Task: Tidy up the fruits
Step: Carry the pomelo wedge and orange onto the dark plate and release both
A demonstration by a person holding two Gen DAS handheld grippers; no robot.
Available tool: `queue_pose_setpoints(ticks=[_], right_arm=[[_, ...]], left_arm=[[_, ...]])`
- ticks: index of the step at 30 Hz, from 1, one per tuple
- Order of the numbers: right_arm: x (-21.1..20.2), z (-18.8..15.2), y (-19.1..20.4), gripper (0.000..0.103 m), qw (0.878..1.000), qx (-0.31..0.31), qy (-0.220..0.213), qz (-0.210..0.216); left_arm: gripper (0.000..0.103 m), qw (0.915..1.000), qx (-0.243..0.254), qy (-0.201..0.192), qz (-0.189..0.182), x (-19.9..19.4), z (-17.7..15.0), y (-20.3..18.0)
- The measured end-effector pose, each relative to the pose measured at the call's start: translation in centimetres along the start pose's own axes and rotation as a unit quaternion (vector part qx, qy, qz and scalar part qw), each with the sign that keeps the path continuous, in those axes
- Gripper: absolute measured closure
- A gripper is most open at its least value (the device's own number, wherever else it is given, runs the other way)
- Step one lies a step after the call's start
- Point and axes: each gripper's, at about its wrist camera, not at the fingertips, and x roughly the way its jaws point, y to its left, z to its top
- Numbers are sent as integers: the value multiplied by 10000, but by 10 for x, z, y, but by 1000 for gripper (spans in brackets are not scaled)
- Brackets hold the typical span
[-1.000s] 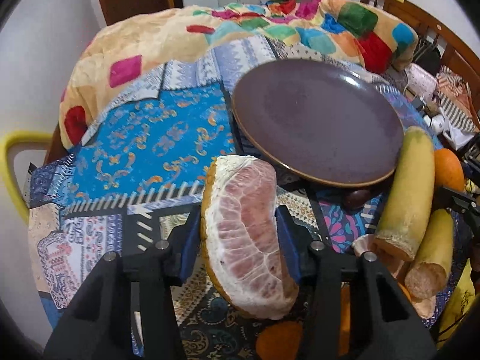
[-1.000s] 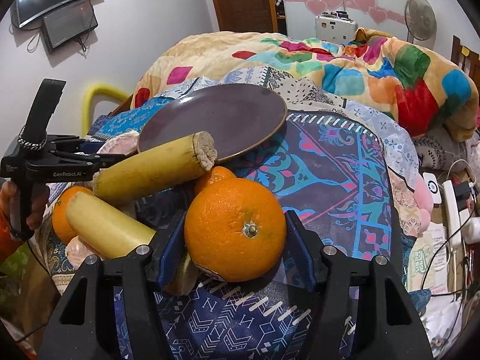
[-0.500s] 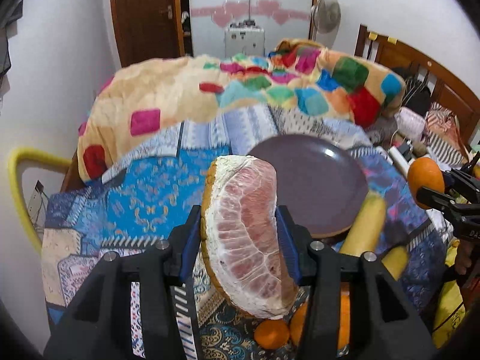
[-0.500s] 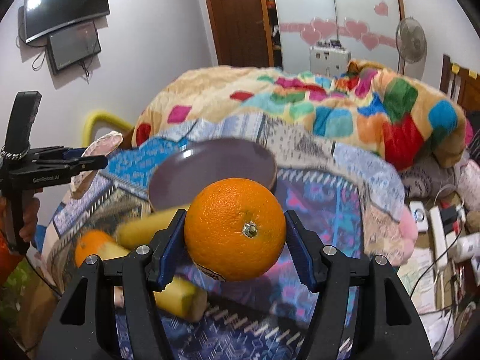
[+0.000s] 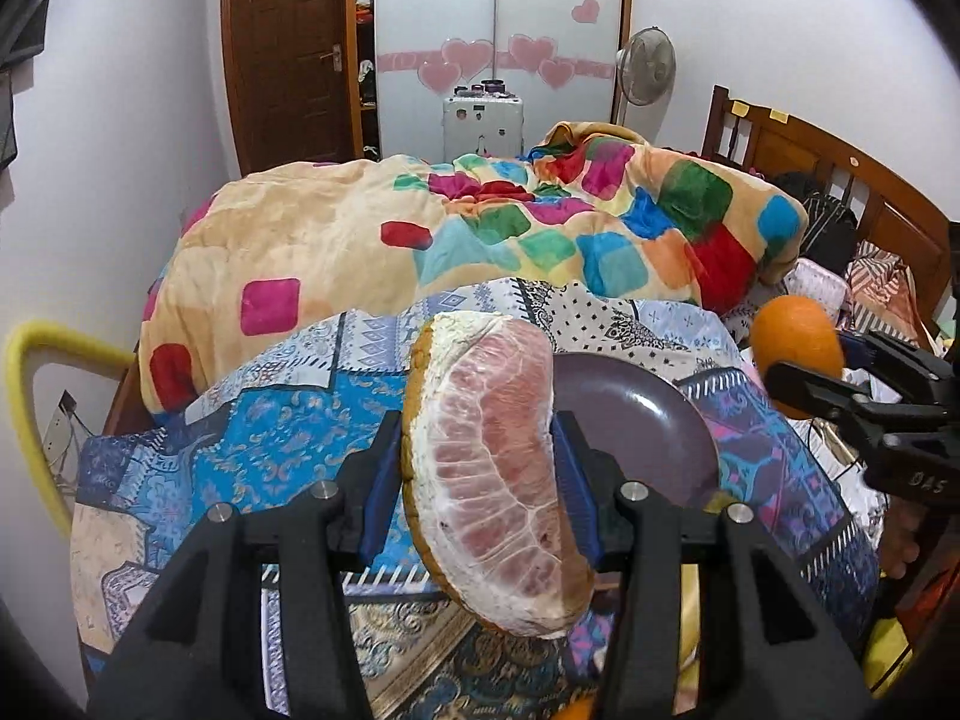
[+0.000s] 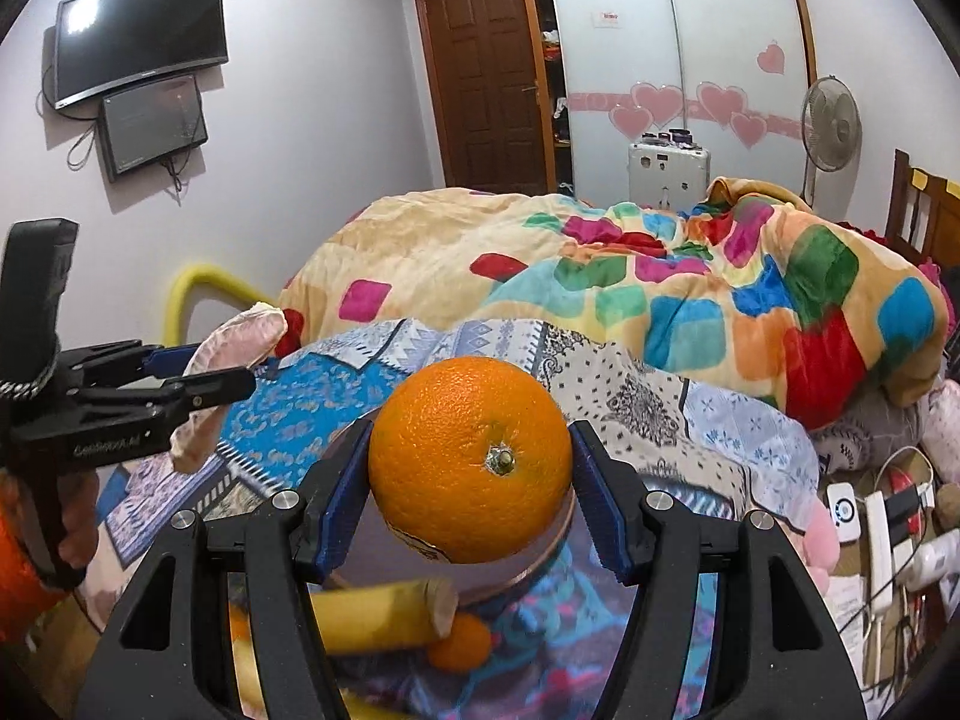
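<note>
1. Presently, left gripper (image 5: 477, 468) clamped on a pomelo wedge (image 5: 492, 468): blue pads press its two sides, centre of the left wrist view. Wedge stands on end, cut face toward the camera; pale pink flesh in ribbed segments, thick white pith along the edge, tan-orange rind down the left side and bottom.
2. Right gripper (image 6: 471, 483) closed on an orange (image 6: 471, 459), centre of the right wrist view. Skin bright, pebbled, evenly coloured; greenish stem scar faces the camera; part of a sticker shows at its lower edge.
3. Purple plate (image 5: 636, 414) lies on the patterned bedspread (image 5: 282, 438), right of centre in the left wrist view, partly hidden behind the wedge. Its surface, where visible, is bare and glossy.
4. Lower frame of the right wrist view, blurred: a yellow cane-like stalk (image 6: 384, 606) with a cut end, and a small orange fruit (image 6: 459, 642) touching it, both on the spread below the plate.
5. Each gripper shows in the other's view: orange at the right edge, wedge at the left edge.
6. Patchwork blanket (image 5: 540, 234) heaped across the upper middle.
</note>
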Motion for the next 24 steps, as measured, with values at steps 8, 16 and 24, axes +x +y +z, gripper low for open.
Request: queue_pose_setpoints(ticks=[8,16,24], right_arm=[[47,5,-10,42,9991,16,399,-130],[84,1,-12,42,9967,-145,771,-203],[111,-5,-12,42,9925,-350,1103,-391]], left_arm=[[55,9998,71,163,111,39,7,-12],[55,9982,28,570,176,85,9,-13],[54,9948,-5,1003,153,120,7,-10]])
